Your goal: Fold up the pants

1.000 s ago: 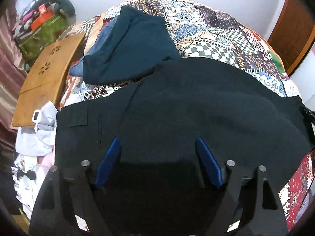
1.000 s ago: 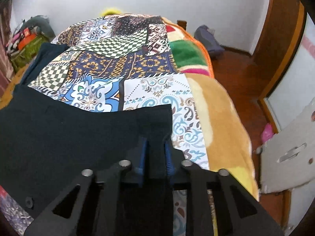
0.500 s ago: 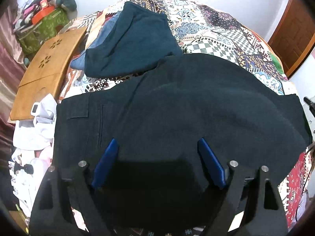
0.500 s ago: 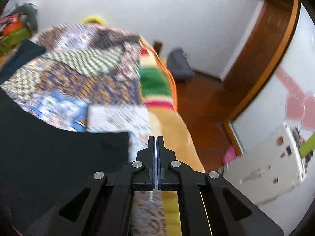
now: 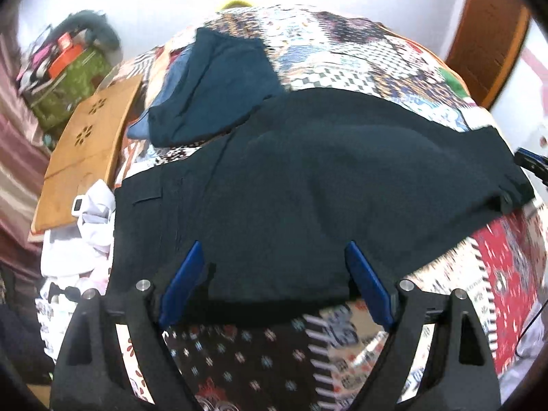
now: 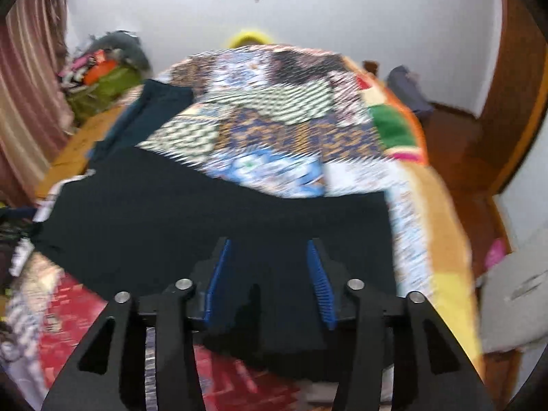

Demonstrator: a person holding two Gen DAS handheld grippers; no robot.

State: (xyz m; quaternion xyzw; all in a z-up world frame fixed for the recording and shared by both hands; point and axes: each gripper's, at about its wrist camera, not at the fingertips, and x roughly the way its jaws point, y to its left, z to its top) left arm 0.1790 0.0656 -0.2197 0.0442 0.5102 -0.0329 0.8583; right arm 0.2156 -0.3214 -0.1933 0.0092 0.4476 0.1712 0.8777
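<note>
The black pants (image 5: 325, 185) lie flat across the patchwork bedspread (image 5: 342, 51), waistband and pocket to the left. My left gripper (image 5: 273, 244) is open and wide over their near edge, with cloth between the blue pads (image 5: 185, 274) but not pinched. In the blurred right wrist view the pants (image 6: 205, 212) stretch left from the hem end. Over that end hovers my right gripper (image 6: 267, 243), its jaws opening. Cloth lies below and between its pads (image 6: 320, 284), which do not press on it.
A dark teal folded garment (image 5: 219, 85) lies behind the pants. At the left are a wooden board (image 5: 89, 150), white clothes (image 5: 85, 233) and a green bag (image 5: 72, 78). The bed's yellow edge (image 6: 445, 239) drops to a wooden floor (image 6: 455, 144) on the right.
My left gripper drew back to the pants' near edge, so bedspread now shows under it. My right gripper let go of the hem, swung off toward the floor, then returned over the pants with jaws apart.
</note>
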